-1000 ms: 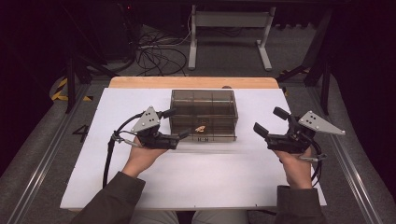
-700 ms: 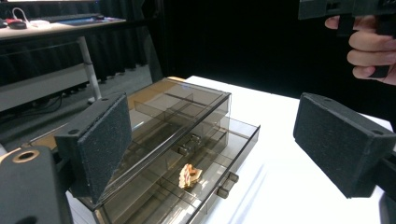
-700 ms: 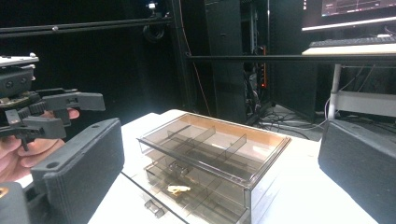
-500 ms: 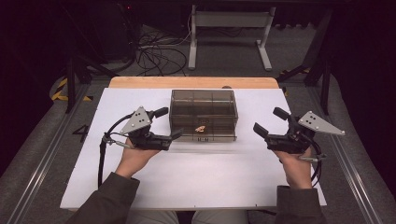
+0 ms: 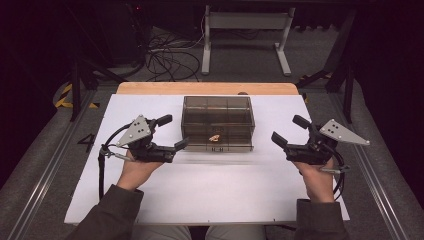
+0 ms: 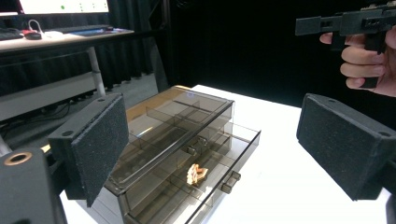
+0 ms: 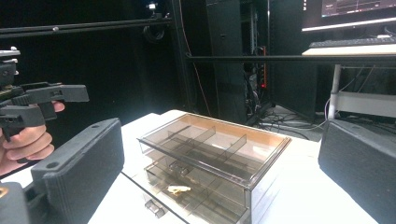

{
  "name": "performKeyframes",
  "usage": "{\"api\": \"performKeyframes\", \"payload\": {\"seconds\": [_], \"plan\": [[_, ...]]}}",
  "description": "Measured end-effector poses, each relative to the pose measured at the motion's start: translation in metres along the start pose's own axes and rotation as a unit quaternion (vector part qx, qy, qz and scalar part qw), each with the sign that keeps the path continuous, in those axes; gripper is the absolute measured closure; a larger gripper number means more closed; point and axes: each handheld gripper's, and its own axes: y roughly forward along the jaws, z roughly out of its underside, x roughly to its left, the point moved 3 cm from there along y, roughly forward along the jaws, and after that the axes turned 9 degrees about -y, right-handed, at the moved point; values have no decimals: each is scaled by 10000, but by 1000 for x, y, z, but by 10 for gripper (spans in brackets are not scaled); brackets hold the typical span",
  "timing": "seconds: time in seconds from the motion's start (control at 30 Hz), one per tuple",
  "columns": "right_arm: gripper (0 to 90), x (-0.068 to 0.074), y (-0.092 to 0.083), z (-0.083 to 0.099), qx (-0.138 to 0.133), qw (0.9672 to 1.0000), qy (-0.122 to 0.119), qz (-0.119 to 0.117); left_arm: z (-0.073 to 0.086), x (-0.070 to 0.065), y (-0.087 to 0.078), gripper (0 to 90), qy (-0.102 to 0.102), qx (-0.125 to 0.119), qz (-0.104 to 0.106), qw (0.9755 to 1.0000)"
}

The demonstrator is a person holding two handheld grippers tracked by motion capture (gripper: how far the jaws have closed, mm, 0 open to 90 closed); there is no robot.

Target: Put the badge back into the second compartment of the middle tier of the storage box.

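A smoky clear drawer box (image 5: 218, 112) stands mid-table. In the left gripper view the drawer box (image 6: 177, 116) has a lower drawer (image 6: 233, 140) pulled out a little, with a small tan object (image 6: 196, 173) lying in it. That tan object (image 5: 215, 137) sits near the box's front, and the tan object (image 7: 179, 189) lies inside the drawer box (image 7: 219, 135). My left gripper (image 5: 174, 131) is open and empty, just left of the box's front corner. My right gripper (image 5: 287, 129) is open and empty, to the right of the box. Each gripper view has its own jaws wide apart around the box.
The white tabletop (image 5: 225, 190) has free room in front of the box and at both sides. A wooden strip (image 5: 205, 88) runs along the far edge. Cables (image 5: 165, 55) and a desk frame (image 5: 245, 30) lie on the floor beyond.
My left gripper has drawn back to the left, away from the box's front. The right gripper has stayed put.
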Motion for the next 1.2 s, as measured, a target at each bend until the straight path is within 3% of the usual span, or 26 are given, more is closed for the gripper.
{"api": "performKeyframes", "payload": {"seconds": [1.2], "plan": [[5,4,-2,1,-101,9999,-39,-36,0,9,-47,83,-210,-372,-90,9990]]}}
